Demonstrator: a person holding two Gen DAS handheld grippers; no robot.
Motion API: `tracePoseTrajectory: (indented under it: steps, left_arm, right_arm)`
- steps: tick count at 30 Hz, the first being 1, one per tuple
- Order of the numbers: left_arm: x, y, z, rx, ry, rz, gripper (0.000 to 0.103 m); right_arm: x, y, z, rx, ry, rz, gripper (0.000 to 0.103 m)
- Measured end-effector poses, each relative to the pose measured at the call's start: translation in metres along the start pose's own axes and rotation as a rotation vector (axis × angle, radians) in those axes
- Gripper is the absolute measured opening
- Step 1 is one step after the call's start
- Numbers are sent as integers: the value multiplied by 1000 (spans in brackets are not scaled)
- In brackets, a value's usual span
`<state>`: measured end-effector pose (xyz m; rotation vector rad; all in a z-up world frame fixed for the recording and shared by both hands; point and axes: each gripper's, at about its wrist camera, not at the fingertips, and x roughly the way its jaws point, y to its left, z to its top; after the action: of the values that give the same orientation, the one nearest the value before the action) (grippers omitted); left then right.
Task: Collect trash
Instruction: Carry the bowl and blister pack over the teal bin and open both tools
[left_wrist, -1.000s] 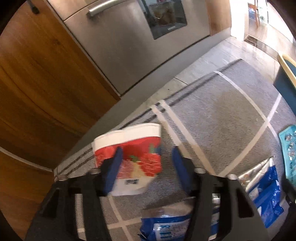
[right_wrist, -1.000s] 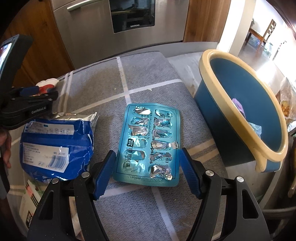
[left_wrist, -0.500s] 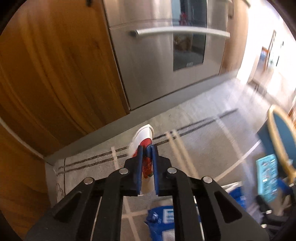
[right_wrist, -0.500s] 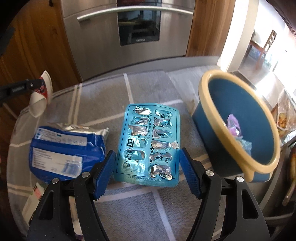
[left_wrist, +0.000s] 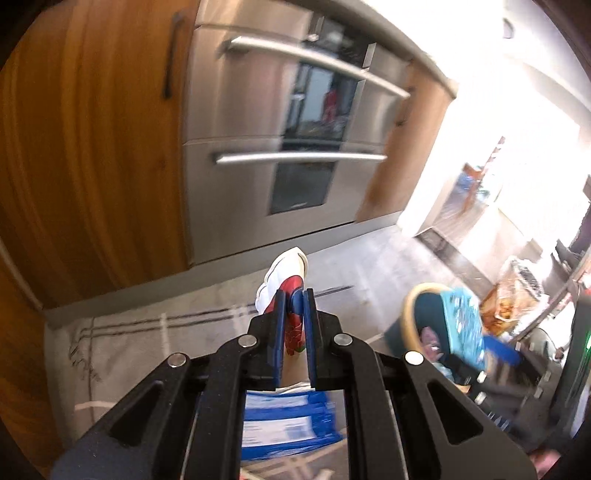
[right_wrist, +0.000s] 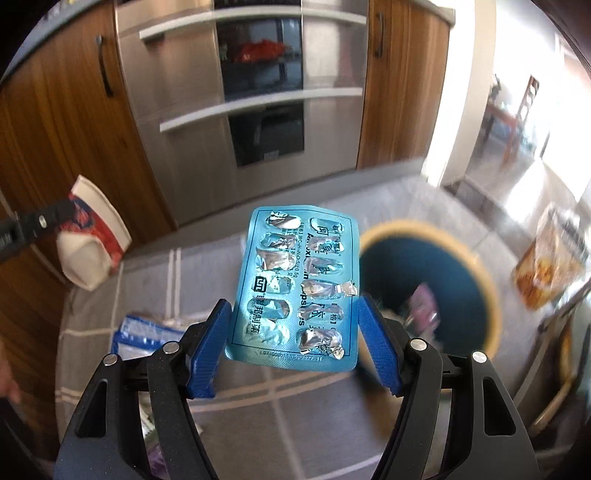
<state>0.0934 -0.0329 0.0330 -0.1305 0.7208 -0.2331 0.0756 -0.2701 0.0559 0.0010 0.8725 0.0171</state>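
My left gripper (left_wrist: 294, 295) is shut on a flattened red and white paper cup (left_wrist: 286, 275) and holds it high above the grey rug; the cup also shows at the left of the right wrist view (right_wrist: 90, 242). My right gripper (right_wrist: 295, 321) is shut on a blue blister pack (right_wrist: 297, 284) with torn foil, held flat between the pads, lifted above the rug. The blue bin with a yellow rim (right_wrist: 428, 284) sits below and right of the pack, with some trash inside. It also shows in the left wrist view (left_wrist: 424, 317).
A blue and white pouch (left_wrist: 288, 424) lies on the grey striped rug (right_wrist: 258, 417); it also shows in the right wrist view (right_wrist: 147, 332). A steel oven (right_wrist: 258, 92) and wooden cabinets (left_wrist: 92, 147) stand behind. A bag of snacks (right_wrist: 546, 273) sits right of the bin.
Both grippers have risen well above the rug with their items. The blister pack has left the floor. The left gripper shut on the cup a second ago.
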Motion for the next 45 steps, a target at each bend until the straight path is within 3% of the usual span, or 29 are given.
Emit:
tracePoseTrajectory:
  steps: [5,9,17,22,25,28,32,34,36,39,45]
  left_arm:
    - [2,-50,5,105,-18,-72,9]
    - [13,-89,3,160,2,-162,9]
    - [60,-176,-27,306,80,-298,9]
    - [82,-206,-46,365,127,-332,9]
    - [102,-216,-52,388,162,-342,9]
    - [117,-221,-55,382,184,-349,10]
    - [132,-220,-60,349,228,-383,11]
    - [134,-220,-63,363,227,-364,11]
    - [134,-218,-63,365,231,-363,16]
    - [133,-209,-60,339,227,-343,32]
    - [127,-191,-55,323,214,-290,41]
  right_arm:
    - [-22,-51,23,-77,-72,-78,71]
    - [-16,-96,19,-15,-71,-83,71]
    - [38,-160,6,85,99,-39,71]
    - [61,-185,-2,164,203,-58,71]
    - [80,-196,-14,212,316,-91,71]
    - [85,-200,-19,255,355,-84,71]
    - [84,-199,-17,271,334,-74,72]
    - [83,-201,-14,283,330,-58,74]
    - [82,-204,-12,309,322,-47,77]
    - [80,-207,-9,339,307,-48,80]
    - [74,-201,-3,313,273,-48,86]
